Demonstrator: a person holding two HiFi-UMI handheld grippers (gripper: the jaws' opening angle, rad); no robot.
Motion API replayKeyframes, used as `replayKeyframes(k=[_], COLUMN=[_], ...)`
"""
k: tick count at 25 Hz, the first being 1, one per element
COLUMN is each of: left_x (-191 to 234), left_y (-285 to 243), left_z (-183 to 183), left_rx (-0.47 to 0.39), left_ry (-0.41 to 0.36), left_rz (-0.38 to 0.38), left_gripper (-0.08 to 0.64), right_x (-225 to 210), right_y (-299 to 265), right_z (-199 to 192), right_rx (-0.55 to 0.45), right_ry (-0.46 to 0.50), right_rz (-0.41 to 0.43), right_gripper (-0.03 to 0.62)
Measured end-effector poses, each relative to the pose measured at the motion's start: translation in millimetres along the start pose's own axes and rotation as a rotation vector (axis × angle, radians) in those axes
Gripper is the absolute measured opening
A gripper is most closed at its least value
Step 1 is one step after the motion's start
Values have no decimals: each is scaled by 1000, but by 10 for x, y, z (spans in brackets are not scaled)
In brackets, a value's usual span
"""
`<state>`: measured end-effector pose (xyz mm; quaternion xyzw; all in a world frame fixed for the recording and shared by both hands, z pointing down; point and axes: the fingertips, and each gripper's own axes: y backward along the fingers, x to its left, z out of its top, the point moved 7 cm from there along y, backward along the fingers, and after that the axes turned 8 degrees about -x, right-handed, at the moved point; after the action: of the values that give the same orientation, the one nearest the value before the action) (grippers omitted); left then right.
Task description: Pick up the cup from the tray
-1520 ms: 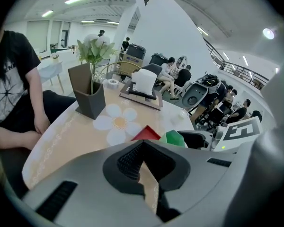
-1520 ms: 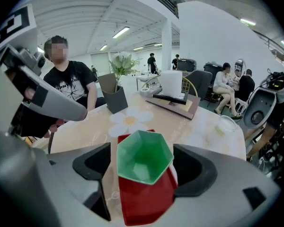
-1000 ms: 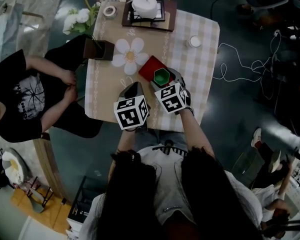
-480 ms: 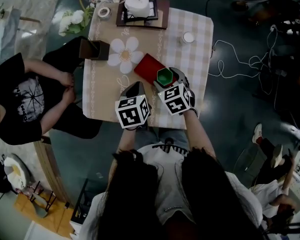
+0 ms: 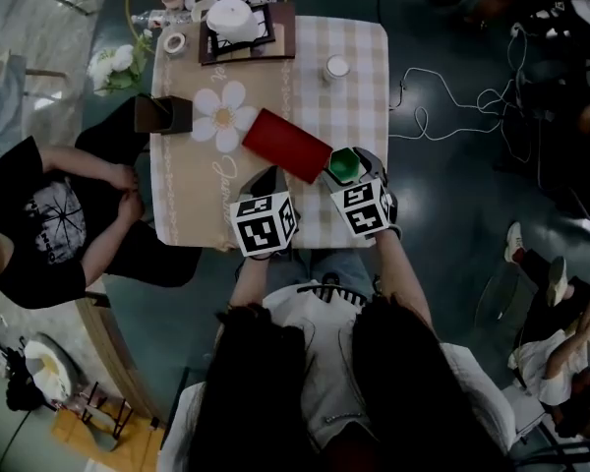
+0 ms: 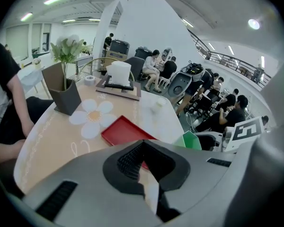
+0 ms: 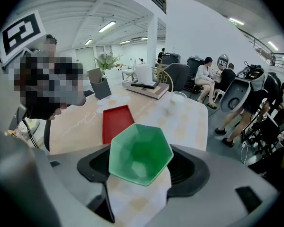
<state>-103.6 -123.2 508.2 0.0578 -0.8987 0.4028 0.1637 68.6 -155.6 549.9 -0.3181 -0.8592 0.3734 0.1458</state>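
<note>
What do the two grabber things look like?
Both the left gripper and right gripper are smooth grey shells with dark ribbed pads on the fingers. Each carries a white cube printed with black square markers. The person wears a light top.

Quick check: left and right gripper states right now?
Left gripper: closed, empty.
Right gripper: closed on the green hexagonal cup, clear of the red tray.

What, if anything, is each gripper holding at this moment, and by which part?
The right gripper holds the green cup, its jaws pressing on opposite side walls below the rim. The left gripper holds nothing.
</note>
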Motion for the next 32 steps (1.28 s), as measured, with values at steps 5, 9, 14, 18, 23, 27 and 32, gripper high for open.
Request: replayKeyframes(k=[5, 9, 14, 18, 23, 27, 32], left_x=[-137, -204, -266, -249, -209, -138, -110], left_y=[-16, -23, -47, -73, -45, -14, 25], left_z=[-93, -141, -172, -182, -210, -233, -288], left_rx=[16, 27, 29, 37, 39, 39, 41], left_ry=[-36, -45, -47, -42, -46, -46, -39], left_rz=[-8, -5, -5, 3, 9, 14, 12], left_gripper=[6, 6, 6, 6, 6, 6, 6], right_x=[-73, -81, -78, -78, -71, -98, -56], right_y=[68, 69, 102, 77, 78, 131, 210], right_z=[-255, -373, -461, -481, -552, -558, -557], right_rx=[2, -2, -1, 20, 32, 13, 17], right_ry=[-53, -86, -79, -16, -37, -85, -91], right_rz=[-19, -16, -9, -37, -56, -86, -66], right_gripper=[336, 336, 336, 334, 336, 338, 339])
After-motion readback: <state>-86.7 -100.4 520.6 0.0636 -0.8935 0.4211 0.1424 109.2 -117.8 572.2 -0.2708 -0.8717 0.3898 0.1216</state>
